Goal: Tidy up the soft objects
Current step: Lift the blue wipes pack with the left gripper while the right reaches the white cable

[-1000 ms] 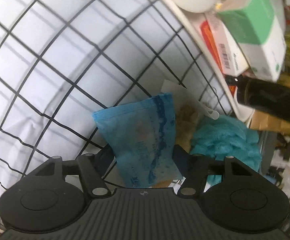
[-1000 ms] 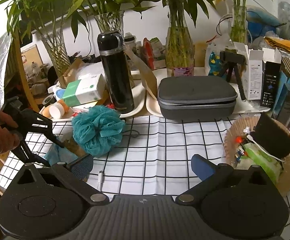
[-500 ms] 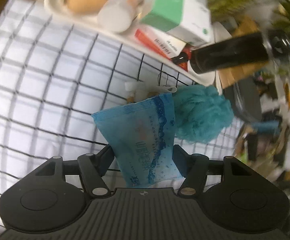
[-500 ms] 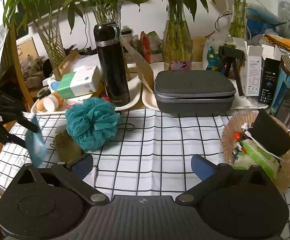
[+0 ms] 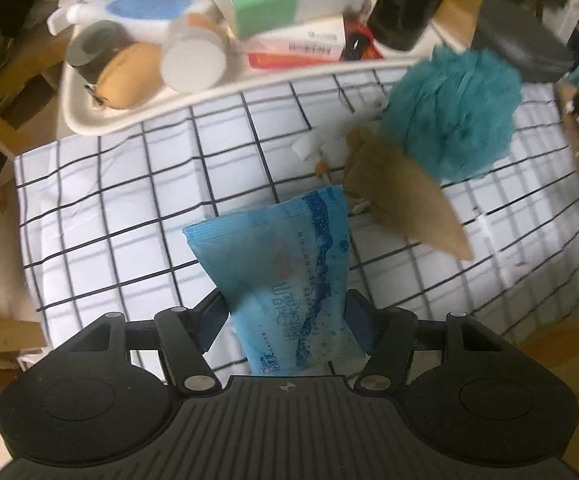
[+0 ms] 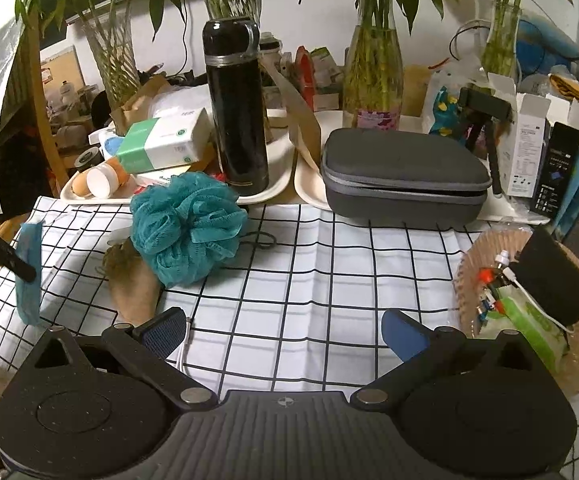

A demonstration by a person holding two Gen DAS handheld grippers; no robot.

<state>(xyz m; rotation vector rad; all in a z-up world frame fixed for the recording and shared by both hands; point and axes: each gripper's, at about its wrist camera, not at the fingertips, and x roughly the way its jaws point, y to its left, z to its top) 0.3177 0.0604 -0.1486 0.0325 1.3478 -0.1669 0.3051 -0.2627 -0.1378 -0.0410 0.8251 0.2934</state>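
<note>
My left gripper (image 5: 285,320) is shut on a blue wet-wipe pack (image 5: 285,276) and holds it above the checked cloth (image 5: 129,184). The pack also shows at the left edge of the right wrist view (image 6: 29,268). A teal bath pouf (image 5: 453,116) lies on the cloth with a brown plush toy (image 5: 405,200) beside it; both also show in the right wrist view, the pouf (image 6: 187,226) and the plush toy (image 6: 133,284). My right gripper (image 6: 285,332) is open and empty above the cloth's near part.
A white tray (image 6: 273,190) holds a black flask (image 6: 237,108), tissue boxes (image 6: 161,144) and small bottles. A grey zip case (image 6: 403,174) sits on a second tray. A wicker basket (image 6: 485,276) at the right holds a black sponge, cables and a green pack.
My left gripper has lifted the wipe pack up and away from the pouf and plush toy and turned toward the trays. My right gripper has stayed roughly in place.
</note>
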